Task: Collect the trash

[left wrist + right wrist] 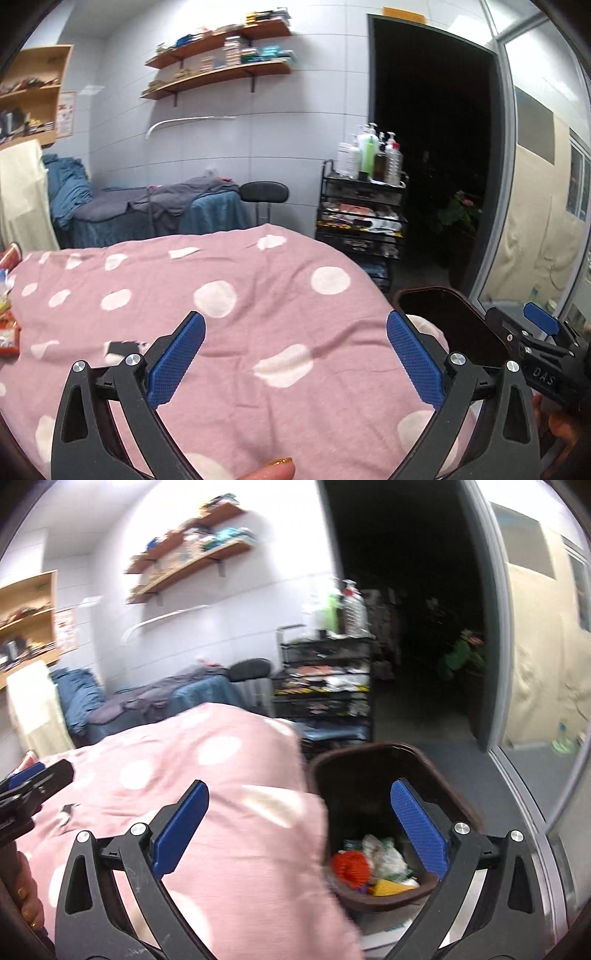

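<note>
Both tools are empty. The left tool (295, 363) hangs over the pink spotted blanket (236, 295) with its blue pads spread wide and nothing between them. The right tool (300, 843) stands just as wide, with nothing gripped; its right pad shows in front of the dark brown bin (373, 771) that sits on the floor at the right edge of the bed.

The bin already holds a loose heap of rubbish (373, 864): something red and crumpled, pale crinkled wrappers, a yellow piece. It all looks light and soft, the kind of stuff that flattens under a pinch and weighs next to nothing.

What is left to gather seems to lie at the far left edge of the bed, where red and white packets (9, 338) show in the left view, and a small dark scrap (122, 349) rests on the blanket just left of the left tool. The packets are probably thin, slick film, so a pinch across a crumpled fold or a sealed edge should hold better than one on a flat face. The scrap lies flat on soft cloth; the pads may catch blanket along with it, so a shallow nip at a raised corner looks wisest.
</note>
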A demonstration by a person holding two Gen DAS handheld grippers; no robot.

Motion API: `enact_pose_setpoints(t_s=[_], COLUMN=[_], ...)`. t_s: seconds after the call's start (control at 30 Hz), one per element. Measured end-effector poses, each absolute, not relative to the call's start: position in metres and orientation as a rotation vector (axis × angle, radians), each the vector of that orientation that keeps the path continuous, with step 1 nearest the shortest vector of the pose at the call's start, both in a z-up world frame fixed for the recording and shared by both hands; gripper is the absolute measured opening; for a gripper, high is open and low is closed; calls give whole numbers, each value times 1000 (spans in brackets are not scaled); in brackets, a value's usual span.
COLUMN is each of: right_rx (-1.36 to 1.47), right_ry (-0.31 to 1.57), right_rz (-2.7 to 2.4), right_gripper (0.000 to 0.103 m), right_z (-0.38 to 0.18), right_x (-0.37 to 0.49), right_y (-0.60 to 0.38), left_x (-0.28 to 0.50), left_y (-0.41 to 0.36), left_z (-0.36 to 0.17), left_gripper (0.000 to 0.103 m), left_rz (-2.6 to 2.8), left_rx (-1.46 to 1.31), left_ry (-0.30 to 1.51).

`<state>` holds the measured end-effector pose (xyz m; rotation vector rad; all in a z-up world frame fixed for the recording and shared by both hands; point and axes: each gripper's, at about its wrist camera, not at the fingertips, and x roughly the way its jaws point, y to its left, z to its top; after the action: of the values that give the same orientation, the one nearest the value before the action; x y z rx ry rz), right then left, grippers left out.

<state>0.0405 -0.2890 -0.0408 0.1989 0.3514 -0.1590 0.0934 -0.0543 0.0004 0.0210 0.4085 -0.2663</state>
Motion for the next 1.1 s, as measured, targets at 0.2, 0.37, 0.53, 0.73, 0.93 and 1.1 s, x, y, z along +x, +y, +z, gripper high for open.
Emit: enact_pose_setpoints(t_s=[0.2, 0.37, 0.53, 0.73, 0.93, 1.1], right_rx=[136, 115, 105, 84, 98, 101], right_ry=[310, 308, 279, 262, 272, 273], right_rz=[-67, -26, -4, 10, 12, 10], right_gripper=[97, 97, 97, 97, 97, 97], right_z=[-35, -30, -27, -25, -24, -24], right_x=[32, 25, 9, 1, 0, 2], right_y=[-242, -220, -204, -196, -200, -203], left_x=[74, 60, 51, 48, 47, 45], left_y=[-21, -8, -3, -2, -2, -3], left_z=[0, -2, -2, -2, -3, -4], left_gripper=[98, 98, 98, 98, 98, 98], left_rz=[-176, -125, -99, -108, -116, -112], left_rx=[-16, -32, -28, -31, -28, -22], left_ry=[388, 354, 340, 331, 333, 327])
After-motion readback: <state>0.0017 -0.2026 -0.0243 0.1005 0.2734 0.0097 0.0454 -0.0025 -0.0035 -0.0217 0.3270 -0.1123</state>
